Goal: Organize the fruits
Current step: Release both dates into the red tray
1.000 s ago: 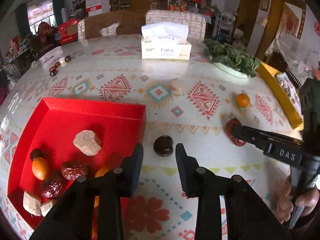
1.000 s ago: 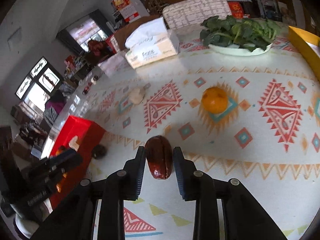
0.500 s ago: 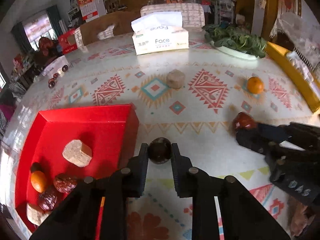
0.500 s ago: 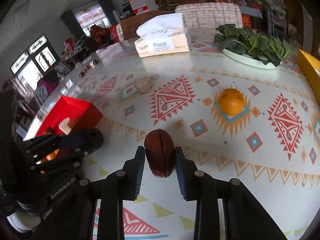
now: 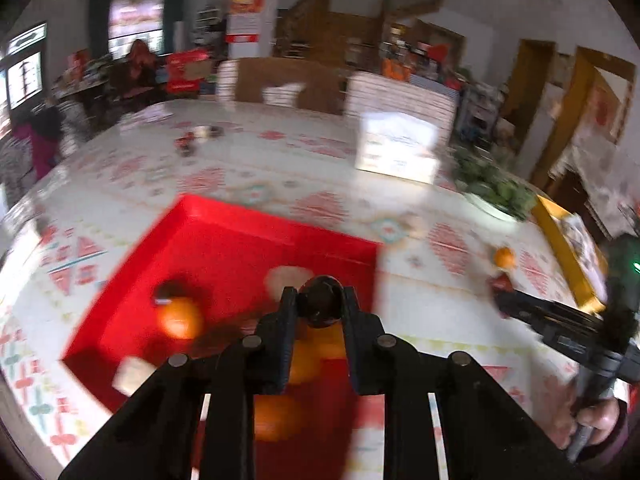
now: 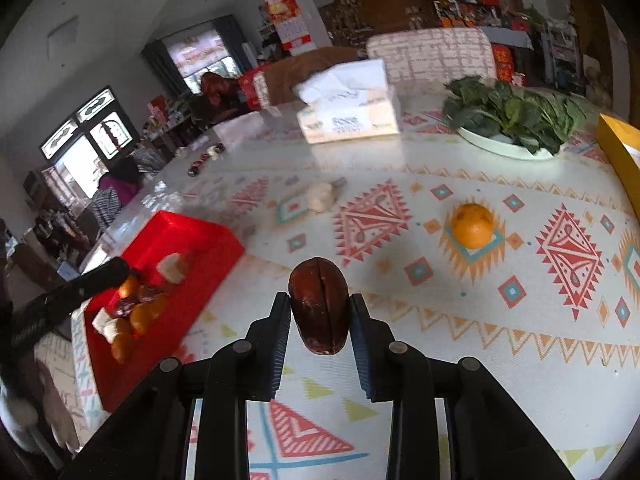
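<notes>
Left wrist view: left gripper [image 5: 320,304] pinching dark round fruit [image 5: 322,306] above red tray [image 5: 224,240]; right gripper [image 6: 320,316] clamped on reddish-brown date [image 6: 319,310] over patterned tablecloth [image 6: 520,340].

Red tray [image 6: 208,236], orange mandarin [image 6: 472,226], brown date [image 6: 320,306], geometric-patterned cloth [image 6: 520,340] w/ red diamonds

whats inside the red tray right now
The red tray holds small oranges, dark dates and pale chunks, piled at its near end. The left gripper covers part of it, so an exact count isn't possible.
</notes>
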`<state>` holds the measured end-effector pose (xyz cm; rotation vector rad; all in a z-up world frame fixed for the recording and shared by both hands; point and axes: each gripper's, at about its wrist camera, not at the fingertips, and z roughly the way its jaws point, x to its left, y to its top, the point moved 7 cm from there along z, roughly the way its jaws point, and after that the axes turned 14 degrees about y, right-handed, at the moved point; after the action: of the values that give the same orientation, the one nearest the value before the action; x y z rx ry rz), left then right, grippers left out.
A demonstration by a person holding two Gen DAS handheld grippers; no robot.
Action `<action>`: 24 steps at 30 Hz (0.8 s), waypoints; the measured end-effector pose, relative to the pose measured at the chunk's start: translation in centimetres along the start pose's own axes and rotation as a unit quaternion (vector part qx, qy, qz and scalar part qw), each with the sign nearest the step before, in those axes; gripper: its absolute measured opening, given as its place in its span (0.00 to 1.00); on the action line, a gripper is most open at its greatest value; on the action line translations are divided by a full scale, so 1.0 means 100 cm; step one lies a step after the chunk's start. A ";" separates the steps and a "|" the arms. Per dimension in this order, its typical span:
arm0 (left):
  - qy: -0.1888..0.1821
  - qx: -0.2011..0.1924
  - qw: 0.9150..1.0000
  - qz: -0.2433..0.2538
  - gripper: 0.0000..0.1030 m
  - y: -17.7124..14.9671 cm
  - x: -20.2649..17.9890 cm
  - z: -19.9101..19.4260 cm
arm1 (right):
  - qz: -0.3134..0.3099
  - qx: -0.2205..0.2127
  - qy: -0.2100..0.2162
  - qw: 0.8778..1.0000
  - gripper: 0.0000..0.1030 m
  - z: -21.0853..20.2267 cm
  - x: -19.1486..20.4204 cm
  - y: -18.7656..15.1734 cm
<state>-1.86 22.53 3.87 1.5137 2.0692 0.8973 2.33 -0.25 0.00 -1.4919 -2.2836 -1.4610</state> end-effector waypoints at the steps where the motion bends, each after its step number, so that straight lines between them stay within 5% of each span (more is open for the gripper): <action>1: 0.007 0.005 1.000 -0.007 0.20 0.001 0.012 0.005 | -0.005 -0.001 0.004 1.000 0.31 0.000 0.006 0.001; 7: 0.037 0.041 0.998 -0.035 0.20 0.007 0.065 0.044 | -0.025 0.029 0.038 0.999 0.31 0.023 0.059 -0.002; 15: 0.029 0.075 0.995 -0.055 0.21 0.003 0.086 0.080 | -0.083 0.097 0.056 0.990 0.31 0.092 0.135 -0.009; 22: 0.008 0.082 0.994 -0.073 0.22 0.006 0.092 0.089 | -0.092 0.115 0.036 0.988 0.32 0.131 0.143 -0.005; 24: -0.003 0.083 0.993 -0.083 0.32 0.006 0.093 0.087 | -0.092 0.113 0.031 0.989 0.32 0.138 0.143 -0.002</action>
<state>1.39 33.63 -1.52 1.3966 2.2732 0.6731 0.36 19.50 -0.73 -1.1876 -2.5051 -1.2140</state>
